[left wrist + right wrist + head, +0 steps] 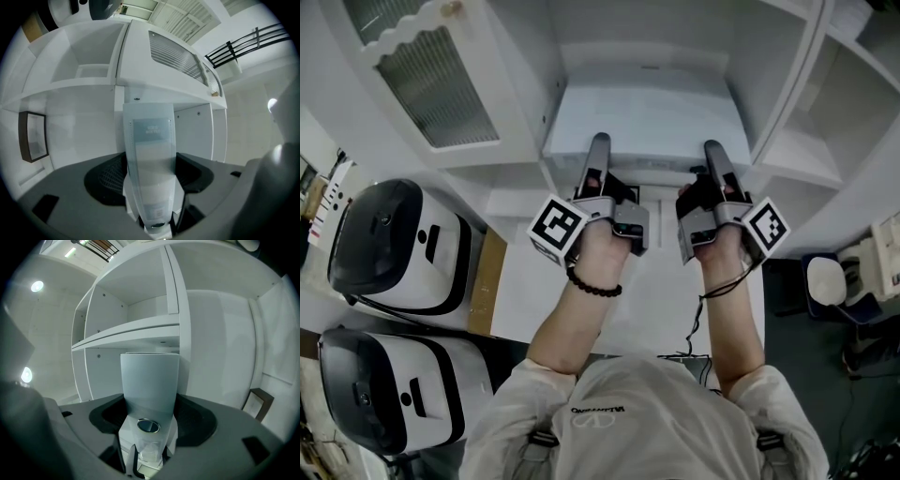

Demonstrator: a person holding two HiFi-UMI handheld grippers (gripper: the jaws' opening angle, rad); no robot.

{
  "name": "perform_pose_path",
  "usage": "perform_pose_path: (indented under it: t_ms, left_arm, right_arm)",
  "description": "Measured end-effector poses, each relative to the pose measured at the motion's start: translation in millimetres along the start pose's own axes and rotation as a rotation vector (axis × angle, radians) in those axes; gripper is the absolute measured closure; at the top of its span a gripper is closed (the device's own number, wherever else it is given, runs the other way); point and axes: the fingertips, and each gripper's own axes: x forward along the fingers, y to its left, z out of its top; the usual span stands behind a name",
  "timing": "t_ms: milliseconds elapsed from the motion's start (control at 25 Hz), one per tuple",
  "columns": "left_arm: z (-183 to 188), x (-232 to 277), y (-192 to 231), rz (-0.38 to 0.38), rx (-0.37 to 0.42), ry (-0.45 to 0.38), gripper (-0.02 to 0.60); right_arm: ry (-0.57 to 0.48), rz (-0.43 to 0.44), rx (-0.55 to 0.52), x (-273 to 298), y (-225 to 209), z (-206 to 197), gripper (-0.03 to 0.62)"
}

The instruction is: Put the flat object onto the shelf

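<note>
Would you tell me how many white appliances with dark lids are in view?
2. One appliance sits at the head view's left edge; the second appliance is just below it. Others may lie outside the frame.

Flat object (647, 112): pale, smooth, slight sheen. In the left gripper view it reads as translucent film with a printed label. In the right gripper view it looks opaque and matt.

Left gripper (599, 145), right gripper (713, 150): grey matt plastic shells with a dark mesh-textured lining. Marker cube (558, 228): matt black-and-white print.

Shelf (792, 150): white, smooth, matt board.

Door panel (441, 89): ribbed, glass-like.

Appliances (394, 244): glossy white and black plastic.

Cardboard (488, 281): brown, dull.

Bracelet (592, 286): dark beads.

Shirt (647, 412): pale cloth.
</note>
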Motion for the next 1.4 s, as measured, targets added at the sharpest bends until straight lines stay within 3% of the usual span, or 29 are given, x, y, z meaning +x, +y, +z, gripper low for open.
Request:
perform_pose_path:
  t_ms: [440,680,800,880,1000,1120,1280,1400]
  left_arm:
    - [-3,-6,-8,-0.043,0.062,0.022,0.252]
    - [-5,-18,-3,-0.06,0.021,0.012,0.249]
    - [-5,-31,0,-0.059,0.055,0.012,0.25]
    - [-6,-41,-2,-0.064,0.122,0.026,0.259]
    - [-7,-55,-8,-0.088,0.297,0.059,0.356]
    - [-5,-65,-26,-0.155,0.504,0.07,0.446]
    - [-6,-78,-37,-0.205,0.7,0.096,0.533]
    - [-3,-88,-38,-0.203,0.837,0.109,0.573]
  right_arm:
    - [0.009,0.024,-0.046,-4,7,-6,0.279]
    - [0.004,0.057,-0.079,-16,5,-10,0.306]
    - [0.002,0.039,-0.106,-32,-3,-13,0.315]
    - [-0.007,0.034,-0.131,-42,-8,-11,0.327]
    - [-0.02,0.046,-0.205,-58,-6,-7,0.403]
    - [-0.013,0.052,-0.335,-70,2,-6,0.478]
    - [0.013,0.064,-0.534,-82,19,-8,0.57]
    - [0.036,0.06,-0.686,-90,26,-9,0.583]
